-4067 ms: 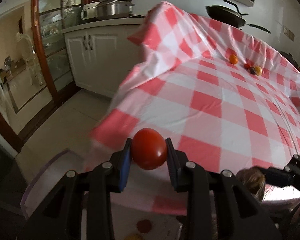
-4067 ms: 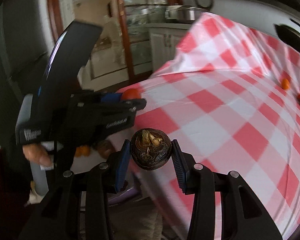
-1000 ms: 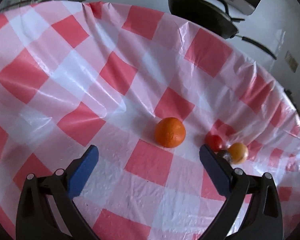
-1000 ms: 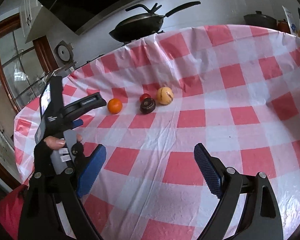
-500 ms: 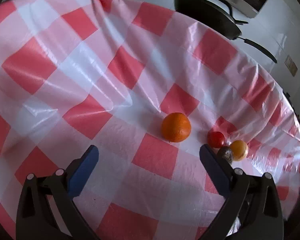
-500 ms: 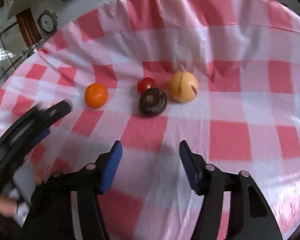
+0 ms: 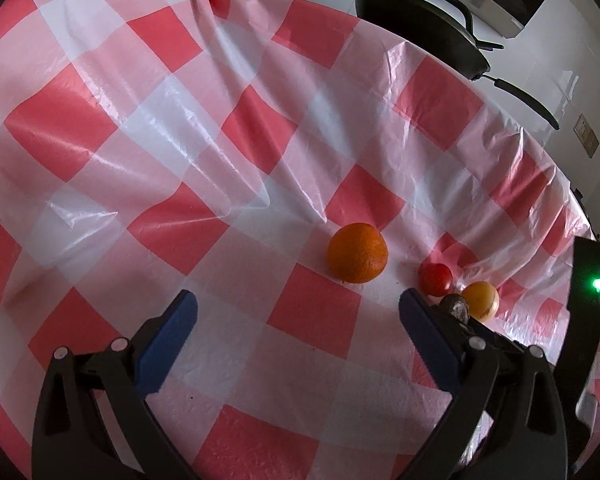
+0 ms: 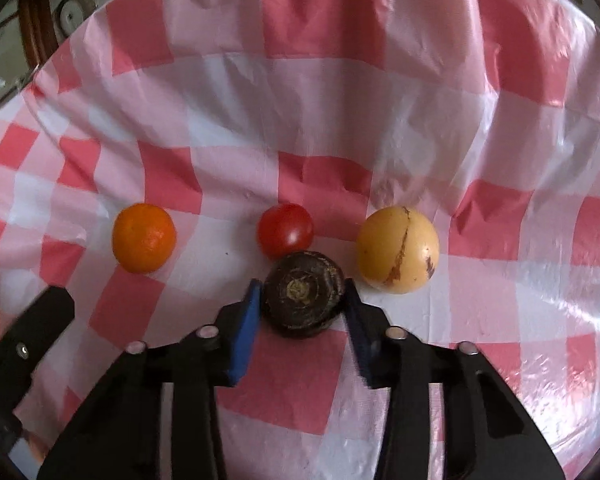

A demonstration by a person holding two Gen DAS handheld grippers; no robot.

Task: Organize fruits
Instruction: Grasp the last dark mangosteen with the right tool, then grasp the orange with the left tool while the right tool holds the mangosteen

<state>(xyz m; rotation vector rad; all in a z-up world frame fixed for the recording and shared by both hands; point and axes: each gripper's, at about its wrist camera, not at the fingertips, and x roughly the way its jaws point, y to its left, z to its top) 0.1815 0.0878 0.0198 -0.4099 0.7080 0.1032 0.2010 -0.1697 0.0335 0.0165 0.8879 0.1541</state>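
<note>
Several fruits lie on the red-and-white checked tablecloth (image 8: 380,120): an orange (image 8: 144,237), a small red tomato (image 8: 285,230), a yellow round fruit (image 8: 398,249) and a dark brown fruit (image 8: 304,294). My right gripper (image 8: 302,300) has its blue pads against both sides of the dark brown fruit, which rests on the cloth. My left gripper (image 7: 298,312) is wide open and empty, just short of the orange (image 7: 357,258). The tomato (image 7: 435,279), yellow fruit (image 7: 480,300) and dark fruit (image 7: 455,306) also show in the left wrist view.
A black wok (image 7: 420,24) with a long handle stands on the counter behind the table. The right gripper's body (image 7: 588,320) with a green light is at the right of the left wrist view. The left gripper's finger (image 8: 28,332) shows at lower left in the right wrist view.
My right gripper moved forward to the fruits and closed its jaws around the dark brown fruit. My left gripper stayed open and edged slightly towards the orange.
</note>
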